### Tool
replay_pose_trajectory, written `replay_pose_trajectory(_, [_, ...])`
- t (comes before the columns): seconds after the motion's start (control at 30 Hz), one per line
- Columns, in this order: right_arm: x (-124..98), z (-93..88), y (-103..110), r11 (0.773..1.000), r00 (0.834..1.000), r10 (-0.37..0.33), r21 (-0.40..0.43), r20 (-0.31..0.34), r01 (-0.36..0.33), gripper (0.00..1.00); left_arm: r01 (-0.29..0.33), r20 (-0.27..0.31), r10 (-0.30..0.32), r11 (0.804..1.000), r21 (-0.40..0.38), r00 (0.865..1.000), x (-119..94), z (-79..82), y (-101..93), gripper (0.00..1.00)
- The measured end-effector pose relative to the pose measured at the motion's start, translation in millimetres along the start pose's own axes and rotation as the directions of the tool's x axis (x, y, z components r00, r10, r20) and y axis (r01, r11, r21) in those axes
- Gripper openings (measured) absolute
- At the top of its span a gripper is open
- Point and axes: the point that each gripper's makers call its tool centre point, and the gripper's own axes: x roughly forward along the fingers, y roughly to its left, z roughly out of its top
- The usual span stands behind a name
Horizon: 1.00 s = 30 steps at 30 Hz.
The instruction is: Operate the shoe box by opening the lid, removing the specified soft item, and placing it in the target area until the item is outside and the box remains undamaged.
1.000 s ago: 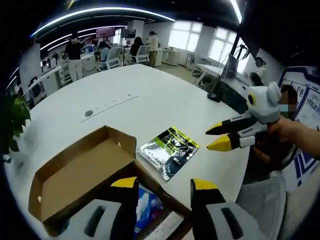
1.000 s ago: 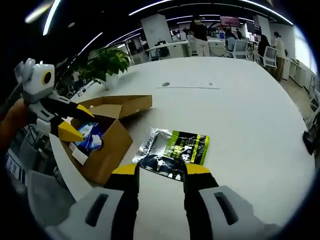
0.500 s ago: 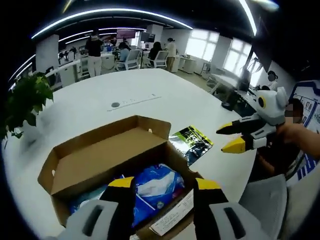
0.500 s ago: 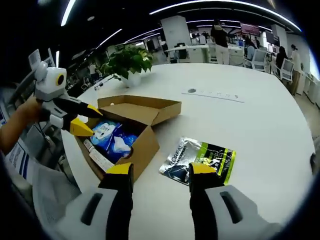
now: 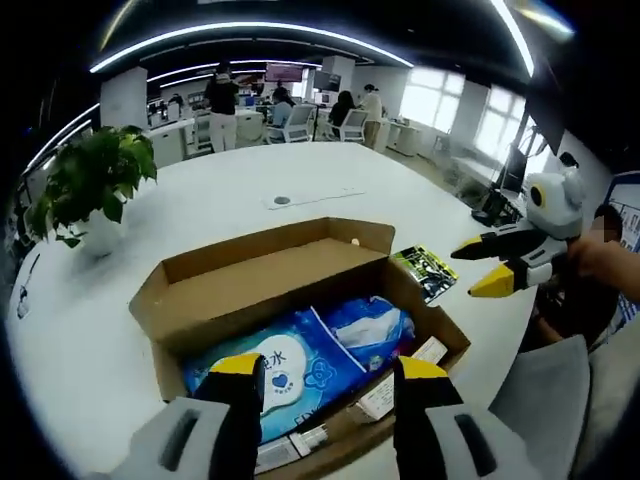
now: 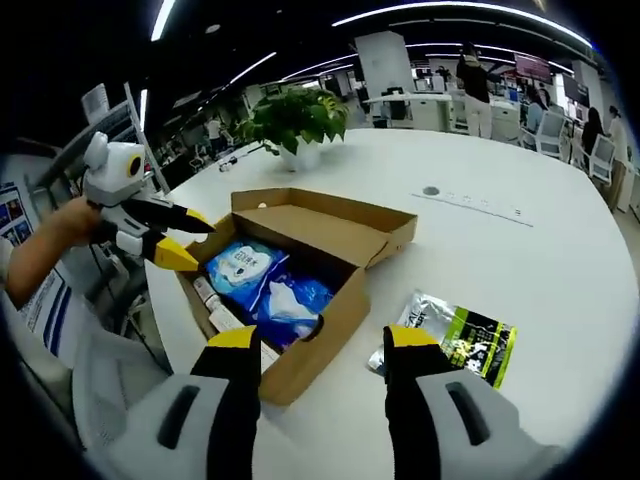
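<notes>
The brown cardboard shoe box (image 5: pixel 300 300) sat open near the edge of the white table (image 5: pixel 200 210), its lid (image 6: pixel 330 222) folded back flat along the far long side and showing its plain inside. Inside lay soft blue packs (image 6: pixel 265 280) with white labels, side by side and filling most of the box, with a white printed slip (image 6: pixel 215 310) along the near wall. A flat green, black and silver pouch (image 6: pixel 455 335) lay on the table just beside the box, outside it.
</notes>
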Motion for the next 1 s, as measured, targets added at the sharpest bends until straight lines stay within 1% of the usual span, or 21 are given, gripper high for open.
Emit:
replay_pose_trajectory(0.03, [2, 0.7, 2, 1.0, 1.0, 0.008, -0.002, -0.003, -0.008, 0.46, -0.015, 0.0, 0.015, 1.0, -0.008, 1.0, -3, -4.1, 5.1, 0.52])
replay_pose_trajectory(0.07, [5, 2.2, 6, 1.0, 1.0, 0.016, -0.008, -0.004, -0.016, 0.46, -0.017, 0.0, 0.017, 1.0, -0.009, 1.0, -4, -5.0, 6.1, 0.52])
replay_pose_trajectory(0.2, [16, 4.7, 16, 0.999, 0.999, 0.04, -0.029, -0.017, -0.041, 0.45, -0.05, -0.013, 0.05, 0.998, -0.029, 0.999, -10, -17.5, 20.3, 0.52])
replay_pose_trajectory(0.4, [32, 7.1, 27, 0.996, 0.997, 0.069, -0.049, -0.032, -0.07, 0.43, -0.099, -0.021, 0.097, 0.993, -0.06, 0.995, -19, -29.3, 42.5, 0.51])
replay_pose_trajectory(0.43, [36, 7.7, 29, 0.996, 0.997, 0.073, -0.057, -0.037, -0.075, 0.43, -0.102, -0.022, 0.1, 0.993, -0.062, 0.995, -20, -30.0, 43.8, 0.5])
replay_pose_trajectory(0.5, [41, 8.5, 31, 0.995, 0.996, 0.077, -0.064, -0.04, -0.08, 0.42, -0.124, -0.027, 0.123, 0.99, -0.068, 0.992, -23, -34.0, 52.2, 0.5])
replay_pose_trajectory(0.73, [62, 7.7, 43, 0.991, 0.991, 0.112, -0.071, -0.07, -0.117, 0.4, -0.176, -0.047, 0.172, 0.979, -0.098, 0.984, -30, -49.8, 76.3, 0.45])
replay_pose_trajectory(0.83, [70, 8.0, 46, 0.99, 0.99, 0.117, -0.074, -0.076, -0.123, 0.37, -0.202, -0.065, 0.196, 0.973, -0.111, 0.978, -32, -59.9, 88.3, 0.41])
replay_pose_trajectory(1.0, [81, 11.0, 49, 0.988, 0.989, 0.123, -0.084, -0.079, -0.13, 0.33, -0.235, -0.073, 0.226, 0.961, -0.146, 0.971, -34, -70.1, 100.7, 0.35])
